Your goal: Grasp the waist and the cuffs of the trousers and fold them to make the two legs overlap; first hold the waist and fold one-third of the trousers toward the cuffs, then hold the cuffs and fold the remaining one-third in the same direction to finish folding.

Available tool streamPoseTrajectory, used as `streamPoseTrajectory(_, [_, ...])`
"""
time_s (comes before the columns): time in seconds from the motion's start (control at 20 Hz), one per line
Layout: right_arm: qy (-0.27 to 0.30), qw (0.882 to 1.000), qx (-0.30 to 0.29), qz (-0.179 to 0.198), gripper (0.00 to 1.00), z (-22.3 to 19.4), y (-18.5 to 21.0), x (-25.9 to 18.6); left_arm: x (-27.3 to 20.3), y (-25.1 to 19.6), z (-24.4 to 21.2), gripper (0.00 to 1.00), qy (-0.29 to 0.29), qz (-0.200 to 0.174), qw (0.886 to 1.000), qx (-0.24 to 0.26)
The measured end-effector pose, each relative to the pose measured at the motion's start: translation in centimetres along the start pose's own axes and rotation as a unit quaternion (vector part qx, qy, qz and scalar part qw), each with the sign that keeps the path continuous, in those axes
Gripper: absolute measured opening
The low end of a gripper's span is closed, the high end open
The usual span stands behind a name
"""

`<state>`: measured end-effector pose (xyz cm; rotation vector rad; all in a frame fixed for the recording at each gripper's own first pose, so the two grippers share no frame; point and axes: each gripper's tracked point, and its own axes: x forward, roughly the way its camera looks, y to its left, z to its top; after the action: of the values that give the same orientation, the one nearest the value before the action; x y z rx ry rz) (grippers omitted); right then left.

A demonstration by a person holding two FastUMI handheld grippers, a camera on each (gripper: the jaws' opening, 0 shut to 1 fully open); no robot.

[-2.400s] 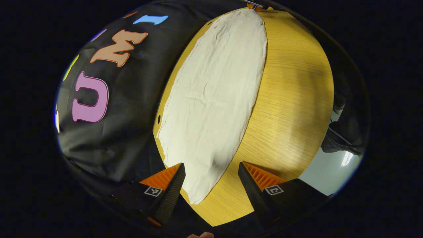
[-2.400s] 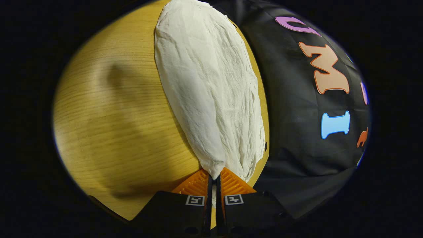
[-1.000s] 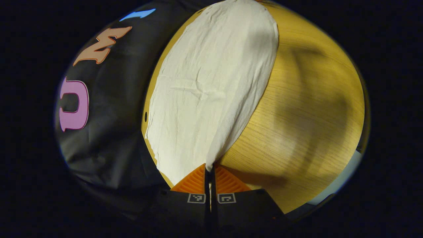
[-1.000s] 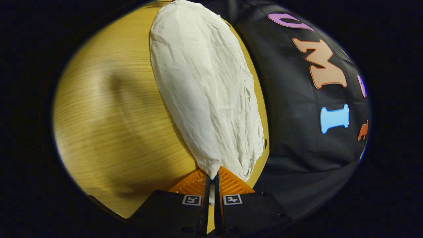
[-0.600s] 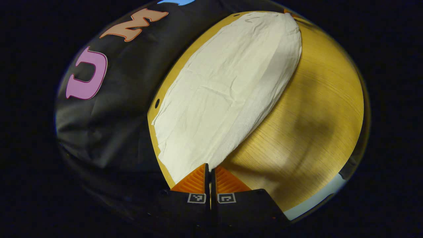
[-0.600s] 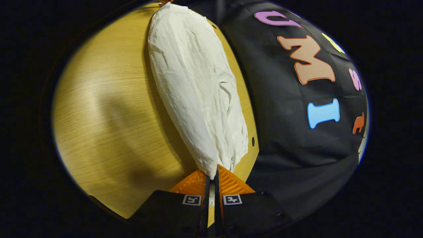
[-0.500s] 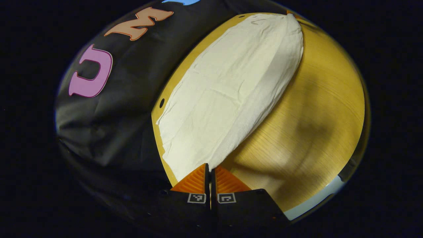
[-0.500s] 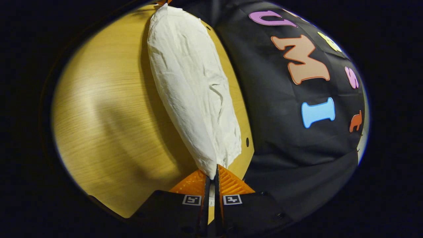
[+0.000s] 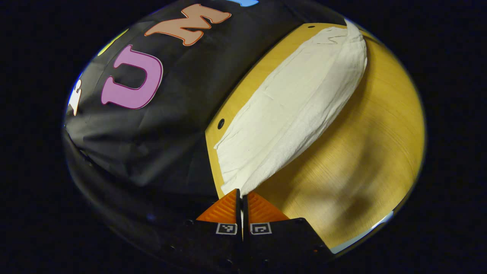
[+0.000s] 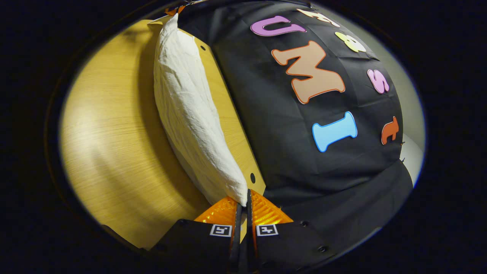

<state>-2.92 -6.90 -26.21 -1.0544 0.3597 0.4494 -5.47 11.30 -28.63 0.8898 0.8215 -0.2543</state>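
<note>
White trousers (image 9: 293,110) stretch along the far side of the wooden table (image 9: 365,160), lifted on their near edge. In the left gripper view my left gripper (image 9: 241,195) is shut on one end of the cloth. In the right gripper view the trousers (image 10: 186,114) rise as a narrow raised band from my right gripper (image 10: 243,198), which is shut on the other end. The opposite gripper (image 10: 175,9) peeks out at the cloth's far tip. Which end is the waist I cannot tell.
The booth's black cloth wall (image 10: 304,152) hangs right behind the table's far edge (image 10: 232,125), close to the trousers. Small holes (image 9: 221,123) mark the table's back corners. Bare wood lies on the near side of the table (image 10: 110,144).
My left gripper closed on its end of the trousers. Both grippers then lifted the near edge and carried it toward the wall, so the cloth looks narrower and raised.
</note>
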Motion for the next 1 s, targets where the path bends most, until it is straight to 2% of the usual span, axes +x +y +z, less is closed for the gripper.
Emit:
streamPoseTrajectory(0.15, [-0.007, 1.000, 0.013, -0.018, 0.09, 0.7, -1.5, 1.9, 0.0, 2.1, 2.2, 0.00, -0.018, 0.039, 0.999, -0.016])
streamPoseTrajectory(0.25, [-0.002, 0.999, 0.027, -0.031, 0.09, 1.0, -2.2, 3.0, 0.9, 3.9, 3.6, 0.00, -0.028, 0.048, 0.998, -0.037])
streamPoseTrajectory(0.55, [0.021, 0.997, 0.035, -0.060, 0.09, 3.2, -4.0, 7.1, 6.9, 7.9, 7.7, 0.00, -0.054, 0.048, 0.993, -0.088])
streamPoseTrajectory(0.7, [0.032, 0.997, 0.039, -0.065, 0.09, 3.9, -4.3, 9.8, 9.8, 8.4, 9.0, 0.00, -0.059, 0.041, 0.991, -0.112])
streamPoseTrajectory(1.0, [0.065, 0.996, 0.040, -0.047, 0.09, 3.3, -2.0, 15.6, 16.0, 7.3, 10.7, 0.00, -0.059, 0.030, 0.994, -0.091])
